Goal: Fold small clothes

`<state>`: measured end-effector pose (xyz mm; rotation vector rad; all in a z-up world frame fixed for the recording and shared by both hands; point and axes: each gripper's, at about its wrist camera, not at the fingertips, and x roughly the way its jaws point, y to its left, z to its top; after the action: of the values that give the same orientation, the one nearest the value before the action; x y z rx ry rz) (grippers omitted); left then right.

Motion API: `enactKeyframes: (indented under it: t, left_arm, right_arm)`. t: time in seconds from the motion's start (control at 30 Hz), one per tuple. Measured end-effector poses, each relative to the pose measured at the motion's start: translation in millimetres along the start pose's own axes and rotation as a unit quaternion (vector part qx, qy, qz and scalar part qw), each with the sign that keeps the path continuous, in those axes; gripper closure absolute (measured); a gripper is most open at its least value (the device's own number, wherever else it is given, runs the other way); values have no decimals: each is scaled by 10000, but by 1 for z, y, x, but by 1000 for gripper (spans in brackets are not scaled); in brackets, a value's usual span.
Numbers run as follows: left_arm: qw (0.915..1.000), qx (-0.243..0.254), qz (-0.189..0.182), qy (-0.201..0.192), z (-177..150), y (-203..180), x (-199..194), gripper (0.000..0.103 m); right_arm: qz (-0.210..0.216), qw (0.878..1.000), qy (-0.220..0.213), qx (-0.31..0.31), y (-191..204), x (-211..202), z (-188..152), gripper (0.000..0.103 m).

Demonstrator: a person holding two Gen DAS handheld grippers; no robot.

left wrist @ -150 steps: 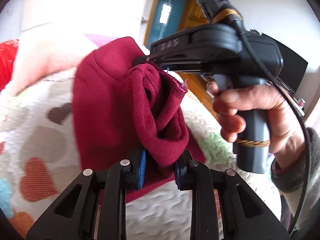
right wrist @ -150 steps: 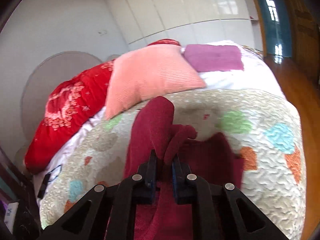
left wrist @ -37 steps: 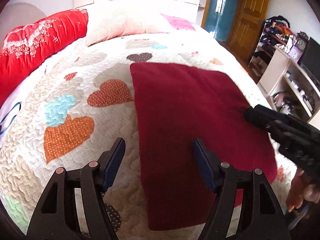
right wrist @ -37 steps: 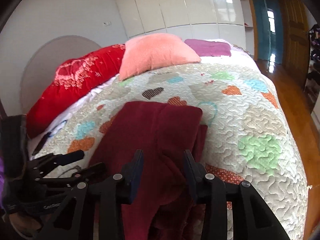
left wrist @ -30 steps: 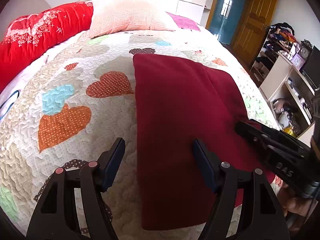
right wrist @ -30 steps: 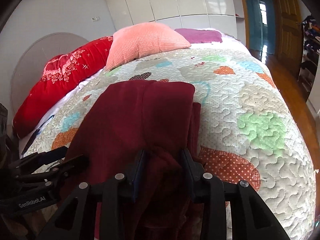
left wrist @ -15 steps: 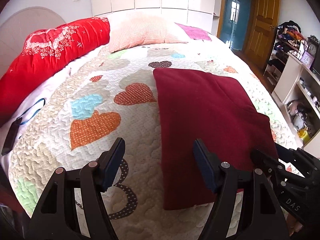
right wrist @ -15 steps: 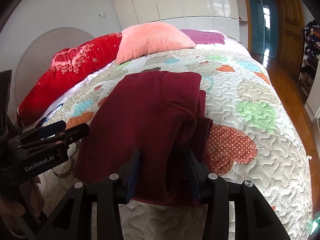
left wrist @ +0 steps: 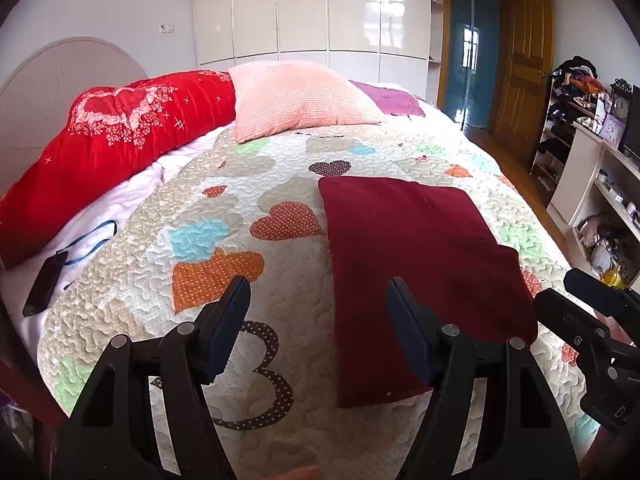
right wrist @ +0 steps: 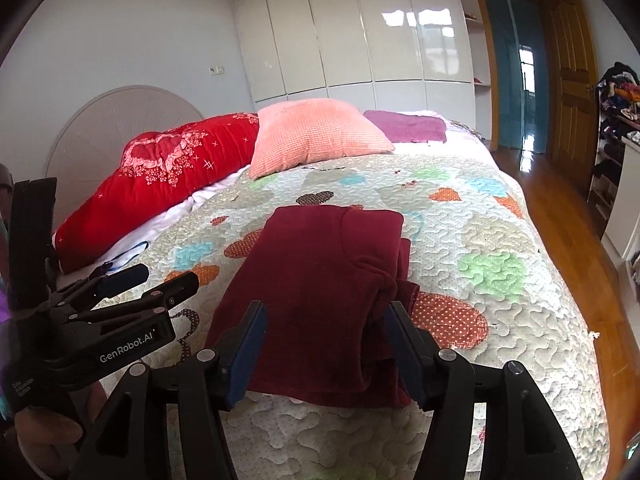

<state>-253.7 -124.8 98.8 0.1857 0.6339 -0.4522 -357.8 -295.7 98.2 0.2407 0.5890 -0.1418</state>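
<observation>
A dark red garment lies folded into a flat rectangle on the heart-patterned quilt, with a bunched fold along its right side in the right wrist view. My left gripper hangs open above the quilt, its right finger over the garment's near left edge, nothing held. My right gripper is pulled back over the garment's near edge with its jaws opening; no cloth is pinched between them. Each gripper shows in the other's view, the right gripper at the right and the left gripper at the left.
A red bolster, a pink pillow and a purple cloth lie at the head of the bed. A dark phone with a blue strap rests on the white sheet. Shelves and wooden floor lie to the right.
The right gripper let go of the bunched cloth and opened wide. Both grippers drew back and rose from the garment, which now lies still on the quilt.
</observation>
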Motion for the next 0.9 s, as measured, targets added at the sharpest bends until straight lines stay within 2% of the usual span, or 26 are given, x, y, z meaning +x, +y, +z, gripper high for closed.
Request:
enactKeyframes:
  t: [0.27,0.9]
  left_arm:
    - [9999,-3,0,-123,0,0,-7,32]
    - [9999,137,4,-37,-3,-10,-1,32]
  right_arm:
    - [-33,10000,-32,5,5,-2,-2,38]
    - [-93,9997,210,45,4,14,-6,37]
